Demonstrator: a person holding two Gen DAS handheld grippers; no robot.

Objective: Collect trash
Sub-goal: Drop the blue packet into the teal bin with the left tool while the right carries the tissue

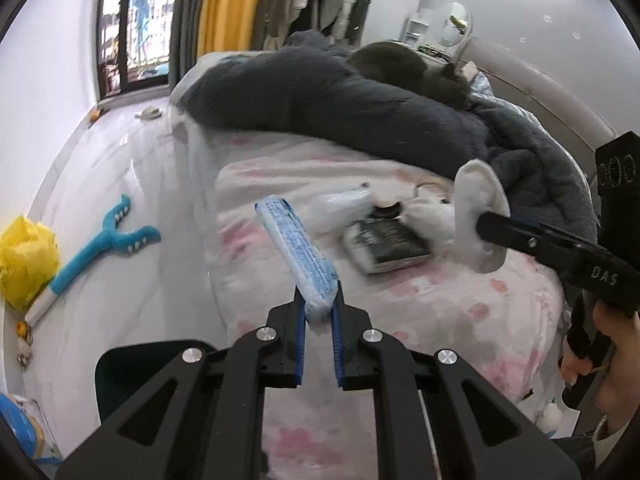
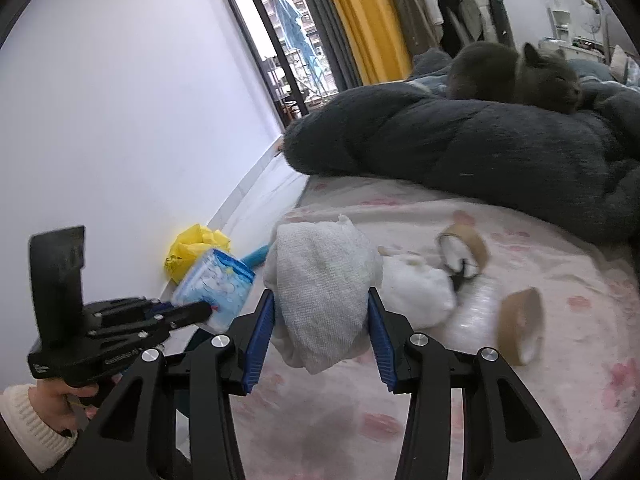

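My left gripper [image 1: 319, 312] is shut on a blue-and-white tissue packet [image 1: 298, 254] and holds it above the pink bed sheet [image 1: 460, 312]; it also shows in the right wrist view [image 2: 218, 288]. My right gripper [image 2: 322, 316] is shut on a crumpled white paper towel [image 2: 320, 280], held above the sheet; the towel also shows in the left wrist view [image 1: 478, 216]. On the bed lie a dark packet [image 1: 386, 246], two brown tape rolls [image 2: 464, 250] [image 2: 520, 326] and white wadding [image 2: 416, 294].
A grey cat [image 2: 516, 72] lies on a dark fluffy blanket [image 2: 460, 140] at the back of the bed. On the floor to the left are a yellow plastic bag [image 1: 24, 258] and a blue toy [image 1: 108, 240]. A window and curtains stand behind.
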